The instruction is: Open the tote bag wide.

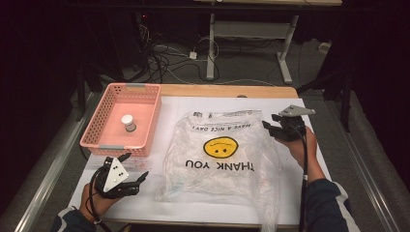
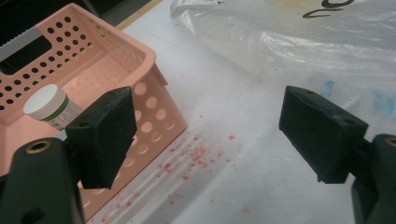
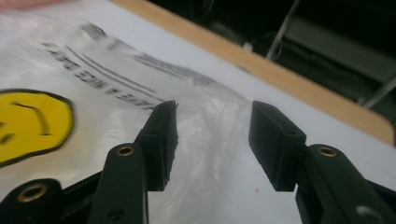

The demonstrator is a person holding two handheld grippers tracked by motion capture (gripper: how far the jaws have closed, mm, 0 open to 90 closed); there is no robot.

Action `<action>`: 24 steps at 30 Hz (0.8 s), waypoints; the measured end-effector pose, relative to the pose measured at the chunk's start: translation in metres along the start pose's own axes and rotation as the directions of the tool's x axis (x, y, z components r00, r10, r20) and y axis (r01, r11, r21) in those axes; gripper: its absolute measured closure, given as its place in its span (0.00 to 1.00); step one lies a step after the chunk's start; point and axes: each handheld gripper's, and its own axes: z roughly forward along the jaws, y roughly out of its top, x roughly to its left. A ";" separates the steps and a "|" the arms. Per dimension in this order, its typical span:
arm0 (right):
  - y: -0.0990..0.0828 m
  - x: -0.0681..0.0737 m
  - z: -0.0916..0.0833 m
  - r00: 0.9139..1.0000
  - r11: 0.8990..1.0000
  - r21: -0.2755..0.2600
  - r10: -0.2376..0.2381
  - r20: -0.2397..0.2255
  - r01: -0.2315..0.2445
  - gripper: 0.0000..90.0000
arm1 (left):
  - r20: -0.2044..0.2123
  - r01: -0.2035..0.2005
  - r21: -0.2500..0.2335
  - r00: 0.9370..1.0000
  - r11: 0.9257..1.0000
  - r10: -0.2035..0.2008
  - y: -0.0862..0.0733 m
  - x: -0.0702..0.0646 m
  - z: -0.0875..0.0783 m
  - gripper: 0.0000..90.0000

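A clear plastic bag with a yellow smiley face and "THANK YOU" print lies flat on the white-covered table. My right gripper hovers at the bag's far right corner. In the right gripper view its jaws stand open on either side of the bag's edge, with no pad pressing on it. My left gripper rests near the front left of the table, open and holding nothing. In the left gripper view its jaws frame bare table between the basket and the bag.
A pink perforated basket stands at the back left with a small white-lidded jar inside, both also in the left gripper view: basket, jar. Red crumbs speckle the cover beside the basket. The wooden table edge runs along the far side.
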 end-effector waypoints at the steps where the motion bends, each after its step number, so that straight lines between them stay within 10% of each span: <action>1: 0.000 -0.003 0.010 1.000 1.000 0.026 0.017 0.004 -0.017 0.61 | 0.004 0.001 0.002 1.000 1.000 -0.001 0.000 0.000 0.001 0.21; 8: -0.002 -0.007 0.060 0.998 0.984 0.172 0.054 0.015 -0.056 0.59 | 0.033 0.001 0.001 0.999 1.000 -0.001 0.000 0.000 0.004 0.21; 13: -0.007 -0.013 0.080 0.995 0.954 0.281 0.098 0.028 -0.102 0.59 | 0.053 -0.003 -0.004 0.999 1.000 0.003 -0.001 0.001 0.004 0.21; 20: -0.002 -0.023 0.087 0.982 0.927 0.347 0.177 -0.068 -0.144 0.99 | 0.111 0.007 -0.030 0.994 1.000 -0.003 -0.003 0.005 0.004 0.21; 24: 0.006 -0.017 0.097 0.986 0.936 0.327 0.158 -0.054 -0.132 1.00 | 0.117 -0.006 -0.038 0.993 0.999 0.010 -0.003 0.006 0.004 0.21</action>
